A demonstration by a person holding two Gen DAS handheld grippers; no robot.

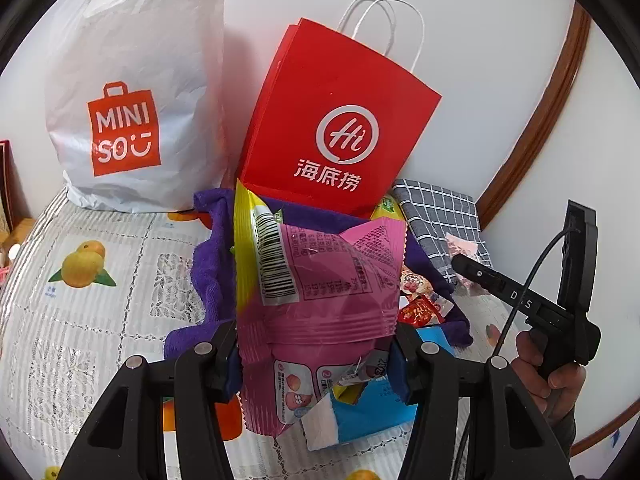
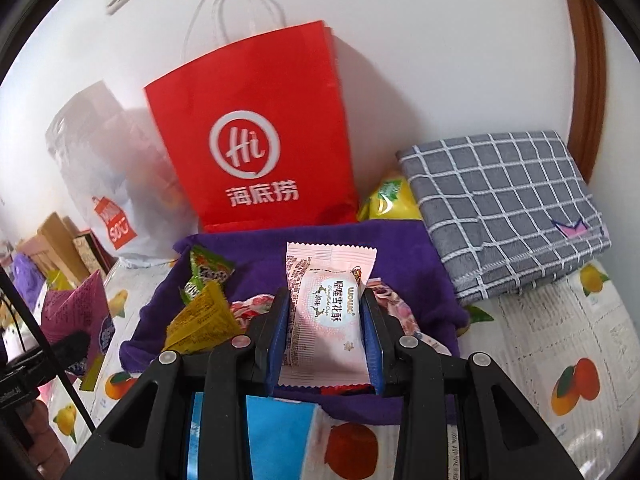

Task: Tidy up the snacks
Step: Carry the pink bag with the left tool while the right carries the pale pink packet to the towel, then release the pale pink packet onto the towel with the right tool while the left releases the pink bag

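Between the fingers of the left gripper (image 1: pixel 316 344), a large pink and yellow foil snack bag (image 1: pixel 316 280) stands pinched on both flanks, its barcode label turned toward the camera and its crumpled lower end sagging below the pads toward six o'clock. At nine o'clock of that bag lies the white lace-pattern tablecloth printed with oranges (image 1: pixel 92 288); at eleven o'clock a white plastic shopping bag with an orange logo (image 1: pixel 132 92) leans on the wall. Beneath and around the held bag spreads a rumpled purple towel (image 1: pixel 212 272), and at twelve o'clock a red paper carrier bag with white cord handles (image 1: pixel 340 128) stands upright behind it. At four o'clock a blue and white packet (image 1: pixel 368 412) lies under the bag's lower end, and small red-printed sweets (image 1: pixel 420 300) sit on the towel at three o'clock. Farther right a folded grey checked cloth (image 1: pixel 440 220) lies near the wall.

Seen from the right wrist, the right gripper (image 2: pixel 326 320) is closed to a narrow gap on a small pale pink snowflake-crisp packet (image 2: pixel 326 312), held upright with both blue pads pressing its long edges. At ten o'clock of it, a green sweet wrapper (image 2: pixel 208 272) and a yellow triangular sachet (image 2: pixel 200 320) rest on the purple towel; the yellow foil bag (image 2: pixel 388 200) peeks out at one o'clock, beside the checked cloth.
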